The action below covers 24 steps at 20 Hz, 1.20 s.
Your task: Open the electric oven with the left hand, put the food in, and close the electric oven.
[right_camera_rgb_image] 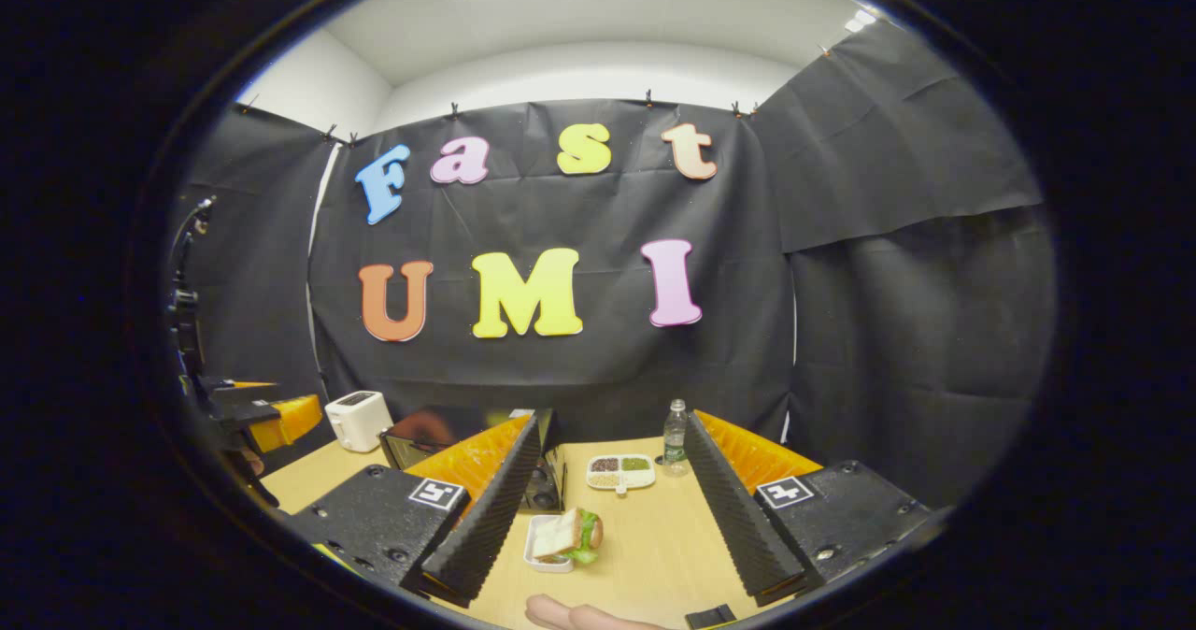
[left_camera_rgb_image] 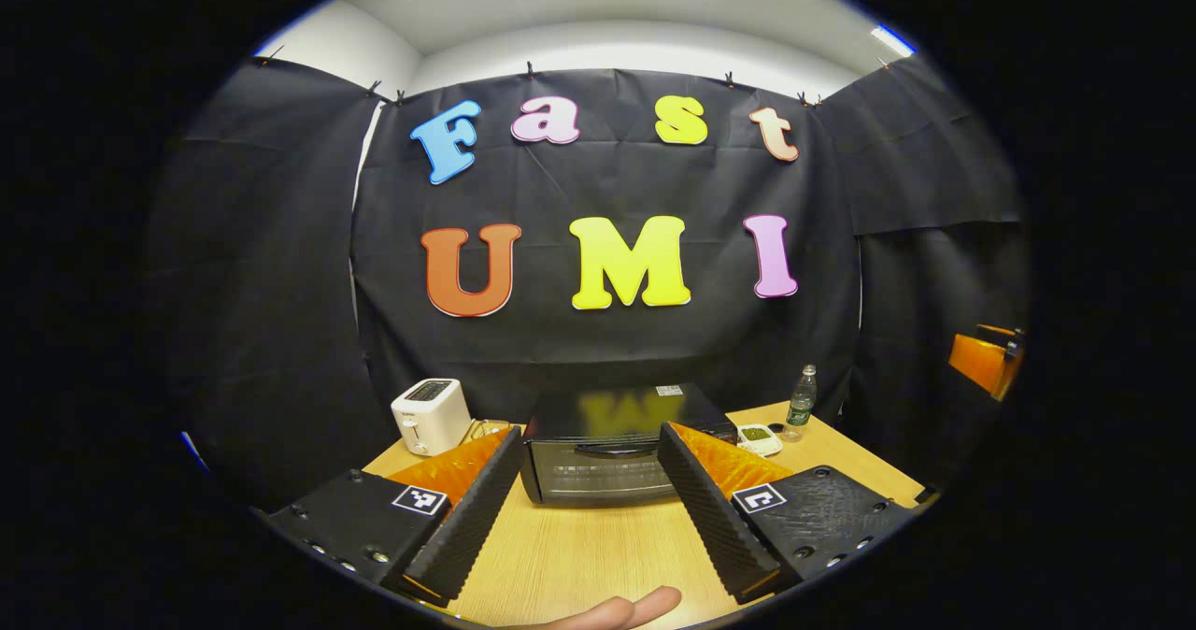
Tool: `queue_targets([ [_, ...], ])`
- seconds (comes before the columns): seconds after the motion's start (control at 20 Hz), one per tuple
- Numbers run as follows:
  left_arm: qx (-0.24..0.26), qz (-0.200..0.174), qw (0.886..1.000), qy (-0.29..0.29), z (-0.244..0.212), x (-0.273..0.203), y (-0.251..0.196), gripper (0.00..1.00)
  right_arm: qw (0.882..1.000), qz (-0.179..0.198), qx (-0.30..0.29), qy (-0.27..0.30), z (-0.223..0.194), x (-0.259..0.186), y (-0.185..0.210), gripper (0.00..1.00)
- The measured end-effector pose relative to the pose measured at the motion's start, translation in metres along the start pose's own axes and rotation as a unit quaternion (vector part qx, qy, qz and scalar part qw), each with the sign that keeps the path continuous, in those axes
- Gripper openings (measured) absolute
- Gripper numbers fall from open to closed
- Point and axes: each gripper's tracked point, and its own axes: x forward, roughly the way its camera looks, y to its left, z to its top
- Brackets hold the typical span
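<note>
Left tongs [left_camera_rgb_image: 589, 508] agape; oven [left_camera_rgb_image: 607, 452] closed | right tongs [right_camera_rgb_image: 607, 527] agape; sandwich [right_camera_rgb_image: 565, 536] between

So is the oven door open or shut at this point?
Shut. In the left gripper view the electric oven shows its glass door upright and flush, handle at top, with the left gripper open before it.

Black cloth wall [left_camera_rgb_image: 598, 350] behind wooden table [left_camera_rgb_image: 579, 555].

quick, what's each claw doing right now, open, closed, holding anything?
Left claw: open, empty, facing the closed black electric oven.
Right claw: open, empty, above the sandwich in its white tray.
</note>
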Motion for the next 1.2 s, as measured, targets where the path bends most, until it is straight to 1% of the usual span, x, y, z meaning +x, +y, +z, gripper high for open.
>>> queue_targets([
  [0.2, 0.003, -0.009, 0.999, 0.041, -0.023, 0.055, -0.010, 0.95, 1.000, 0.002, 0.000, 0.003, -0.006, 0.015, -0.009, 0.99],
  [0.3, 0.004, -0.021, 0.998, 0.063, -0.035, 0.082, -0.018, 0.95, 1.000, -0.002, -0.002, 0.004, -0.008, 0.021, -0.015, 0.99],
  [0.6, 0.011, -0.023, 0.992, 0.125, -0.070, 0.150, -0.035, 0.96, 1.000, -0.003, -0.014, 0.013, -0.015, 0.032, -0.030, 0.99],
  [0.9, 0.001, -0.026, 0.982, 0.188, -0.110, 0.189, -0.047, 0.95, 0.999, -0.003, -0.029, 0.013, -0.021, 0.039, -0.043, 0.99],
  [0.95, 0.001, -0.027, 0.981, 0.191, -0.113, 0.194, -0.049, 0.96, 0.999, -0.005, -0.028, 0.016, -0.024, 0.041, -0.047, 0.99],
  [1.0, 0.002, -0.028, 0.980, 0.195, -0.115, 0.198, -0.050, 0.88, 0.999, -0.006, -0.026, 0.021, -0.027, 0.044, -0.050, 0.99],
  [1.05, 0.002, -0.027, 0.979, 0.201, -0.119, 0.199, -0.050, 0.96, 0.999, -0.005, -0.023, 0.026, -0.031, 0.046, -0.052, 0.99],
  [1.15, -0.003, -0.019, 0.976, 0.218, -0.127, 0.202, -0.049, 0.95, 0.999, -0.007, -0.020, 0.031, -0.034, 0.049, -0.058, 0.99],
  [1.2, 0.002, -0.016, 0.976, 0.216, -0.127, 0.204, -0.048, 1.00, 0.999, -0.008, -0.019, 0.030, -0.035, 0.049, -0.061, 0.99],
])
